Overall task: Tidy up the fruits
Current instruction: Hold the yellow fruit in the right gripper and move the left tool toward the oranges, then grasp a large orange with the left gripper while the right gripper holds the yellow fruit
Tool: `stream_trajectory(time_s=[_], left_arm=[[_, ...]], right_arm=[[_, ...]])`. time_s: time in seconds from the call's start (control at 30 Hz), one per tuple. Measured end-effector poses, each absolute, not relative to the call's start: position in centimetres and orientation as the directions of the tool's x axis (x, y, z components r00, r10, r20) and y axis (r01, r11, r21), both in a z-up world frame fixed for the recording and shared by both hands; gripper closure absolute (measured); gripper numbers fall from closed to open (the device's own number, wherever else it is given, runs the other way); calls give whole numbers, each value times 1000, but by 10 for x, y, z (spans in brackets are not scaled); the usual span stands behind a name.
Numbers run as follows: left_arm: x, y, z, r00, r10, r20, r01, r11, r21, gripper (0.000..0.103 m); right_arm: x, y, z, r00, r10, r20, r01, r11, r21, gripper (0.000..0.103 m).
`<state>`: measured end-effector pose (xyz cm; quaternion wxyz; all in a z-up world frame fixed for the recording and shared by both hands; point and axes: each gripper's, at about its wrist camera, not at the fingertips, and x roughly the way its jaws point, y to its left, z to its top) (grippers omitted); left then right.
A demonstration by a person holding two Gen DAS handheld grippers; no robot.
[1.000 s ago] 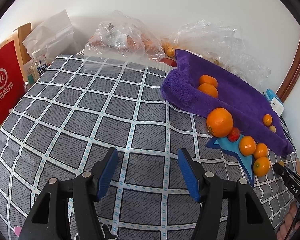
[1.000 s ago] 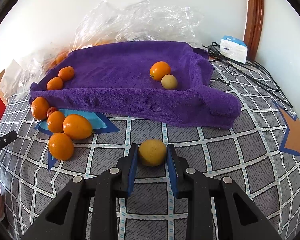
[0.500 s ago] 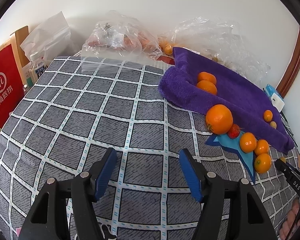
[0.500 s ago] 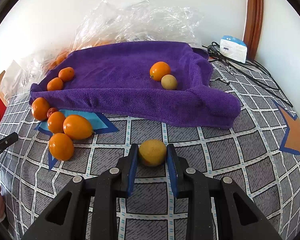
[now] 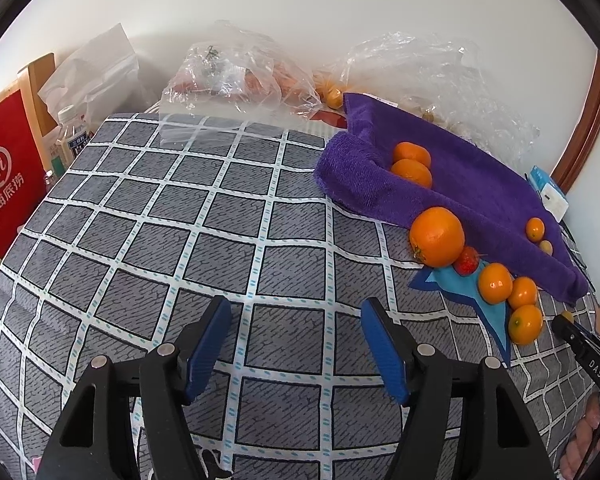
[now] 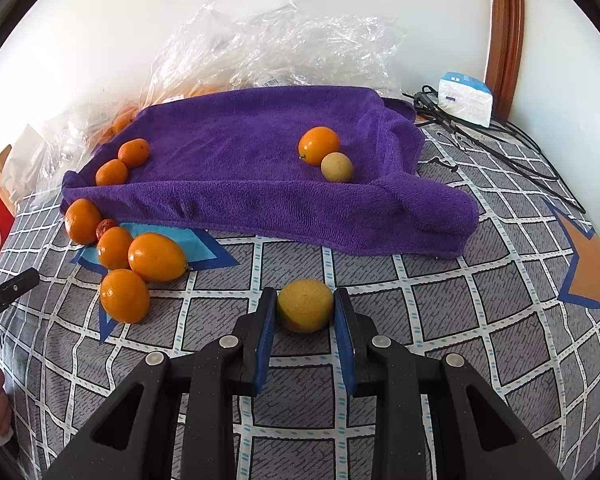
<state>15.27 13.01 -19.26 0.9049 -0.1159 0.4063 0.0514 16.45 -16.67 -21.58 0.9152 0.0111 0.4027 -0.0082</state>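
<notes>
Fruits lie partly on the purple towel (image 6: 240,152), its edges rolled up like a shallow tray: two oranges (image 6: 122,162) at its left end, another orange (image 6: 319,145) touching a pale yellow fruit (image 6: 337,167) toward the right. Five oranges and a small red fruit (image 6: 105,227) cluster on the checked cloth (image 6: 460,320) just outside its left corner. The right hand-held gripper (image 6: 305,306) clenches a yellow fruit (image 6: 305,310) resting on the cloth. The left hand-held gripper (image 5: 296,320), its jaws just widening, stands released over bare cloth. Crumpled clear plastic bags (image 5: 236,76) line the wall.
</notes>
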Motion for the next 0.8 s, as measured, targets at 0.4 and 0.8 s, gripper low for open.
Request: stream_trajectory(time_s=[0.4, 0.8], left_arm=[[144, 134, -189, 699, -66, -712, -153, 959, -239, 37], [153, 108, -163, 733, -152, -663, -56, 958, -281, 37]], right_arm=[[154, -163, -207, 709, 34, -704, -17, 999, 31, 75], [143, -175, -182, 748, 57, -661, -38, 998, 42, 75]])
